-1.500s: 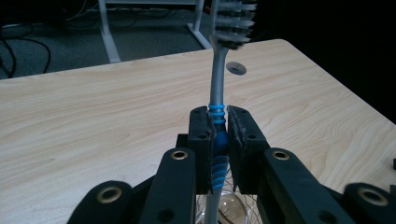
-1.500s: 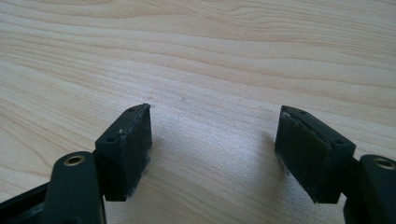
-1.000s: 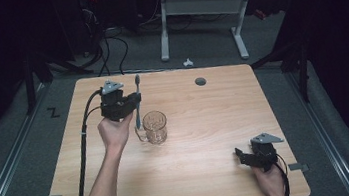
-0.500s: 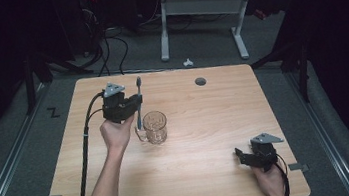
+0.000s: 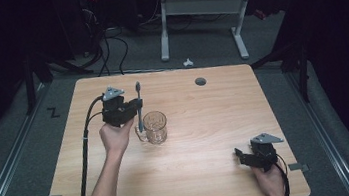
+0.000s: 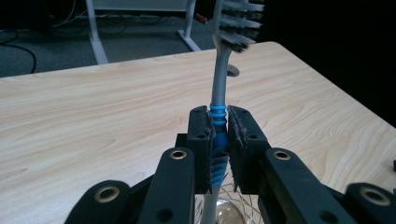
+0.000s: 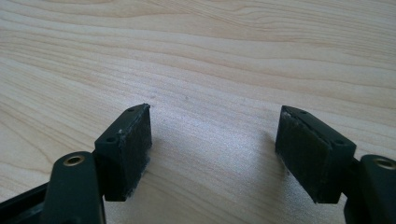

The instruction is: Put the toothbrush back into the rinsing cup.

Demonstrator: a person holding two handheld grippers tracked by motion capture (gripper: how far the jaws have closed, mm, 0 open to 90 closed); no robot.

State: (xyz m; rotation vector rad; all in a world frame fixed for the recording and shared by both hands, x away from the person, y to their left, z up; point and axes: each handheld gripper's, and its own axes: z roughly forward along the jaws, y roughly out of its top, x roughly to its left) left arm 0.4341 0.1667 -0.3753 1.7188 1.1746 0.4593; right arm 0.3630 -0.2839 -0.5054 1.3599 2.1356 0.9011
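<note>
While both hands sit over the wood, the scene reads as follows.
table: light wooden table (image 5: 197, 176), grain running lengthwise; round hole (image 5: 200, 81) near the far edge, dark floor around it.
left arm: forearm comes in from the bottom of the high view, hand wrapped round the left gripper (image 5: 136, 107) over the left half of the table.
left gripper: jaws together on the toothbrush (image 5: 139, 107) — pads press the blue ribbed grip from both sides, seen close in the left gripper view (image 6: 218, 140); black cable (image 5: 86, 154) trails back along the table's left side.
right gripper: right gripper (image 5: 242, 156) low at the near right corner, hand behind it; jaws apart with bare wood between the pads in the right gripper view (image 7: 212, 149), gripping nothing.
glass mug: clear patterned glass mug (image 5: 155, 127) upright on the table, just right of the left gripper, handle toward the hand; its rim shows under the jaws in the left gripper view (image 6: 219, 207).
toothbrush: grey handle with blue grip, held upright — bristle head (image 6: 239, 23) at the top, lower end going down toward the mug; whether it touches the glass cannot be told.
</note>
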